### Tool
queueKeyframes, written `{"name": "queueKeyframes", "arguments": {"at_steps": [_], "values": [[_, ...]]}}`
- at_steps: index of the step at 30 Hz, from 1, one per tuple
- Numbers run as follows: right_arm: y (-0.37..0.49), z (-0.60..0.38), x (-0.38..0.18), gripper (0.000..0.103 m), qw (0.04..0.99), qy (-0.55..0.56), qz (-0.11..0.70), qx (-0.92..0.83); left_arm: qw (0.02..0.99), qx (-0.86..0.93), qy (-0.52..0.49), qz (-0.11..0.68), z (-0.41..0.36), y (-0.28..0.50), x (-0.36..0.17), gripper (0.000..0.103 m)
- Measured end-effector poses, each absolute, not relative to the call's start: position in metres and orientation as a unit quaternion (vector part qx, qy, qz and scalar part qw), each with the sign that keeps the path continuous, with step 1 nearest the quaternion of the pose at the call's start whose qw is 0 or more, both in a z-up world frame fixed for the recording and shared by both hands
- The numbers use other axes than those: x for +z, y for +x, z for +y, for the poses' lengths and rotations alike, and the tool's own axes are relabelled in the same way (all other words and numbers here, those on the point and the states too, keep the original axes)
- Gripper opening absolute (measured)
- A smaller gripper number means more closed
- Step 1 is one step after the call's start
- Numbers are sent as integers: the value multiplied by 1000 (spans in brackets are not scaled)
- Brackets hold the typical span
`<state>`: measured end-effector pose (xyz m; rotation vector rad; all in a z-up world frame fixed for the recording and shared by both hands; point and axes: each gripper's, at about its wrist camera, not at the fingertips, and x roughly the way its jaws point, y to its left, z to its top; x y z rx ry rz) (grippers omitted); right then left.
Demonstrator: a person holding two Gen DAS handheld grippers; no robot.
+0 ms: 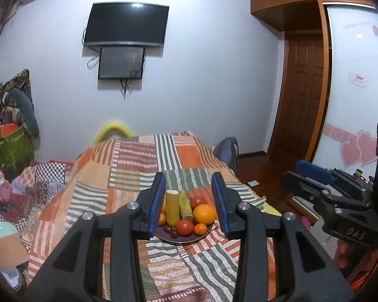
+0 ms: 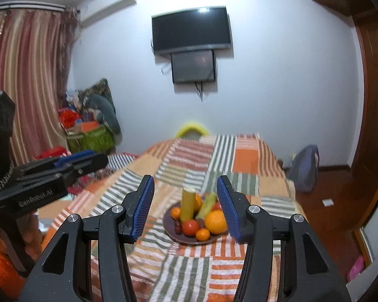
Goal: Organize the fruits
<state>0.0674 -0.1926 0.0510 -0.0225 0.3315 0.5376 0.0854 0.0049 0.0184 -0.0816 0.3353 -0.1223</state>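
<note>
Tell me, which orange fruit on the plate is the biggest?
The big orange on the right side of the plate is the biggest. The small orange fruit in front of it and the one on the left are much smaller.

Both grippers up in the air, side by side, aimed toward 12 o'clock. Left gripper (image 1: 189, 202) with jaws spread wide, blue pads (image 1: 156, 201) facing each other, nothing between them touching. Right gripper (image 2: 186, 206) same deal, gaping and empty, sitting off at about 3 o'clock from the left one, roughly level with it.
</note>
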Motion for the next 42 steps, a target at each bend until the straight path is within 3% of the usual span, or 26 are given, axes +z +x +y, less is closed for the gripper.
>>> {"name": "queueKeyframes", "arguments": {"at_steps": [4, 7, 9, 15, 22, 42], "values": [[51, -196, 62, 63, 956, -4, 131, 263, 989, -49, -25, 136, 0, 62, 28, 63], [49, -195, 63, 71, 958, -5, 121, 261, 992, -41, -14, 122, -4, 49, 33, 69], [47, -194, 62, 85, 961, -4, 111, 252, 992, -40, -11, 119, -5, 45, 34, 71], [36, -194, 59, 103, 969, -9, 94, 230, 993, -34, -8, 114, -7, 38, 34, 82], [28, -195, 56, 103, 970, -13, 91, 225, 994, -25, -7, 109, -9, 33, 32, 98], [25, -201, 56, 103, 970, -2, 97, 225, 994, -18, -7, 109, -11, 35, 26, 103]]}}
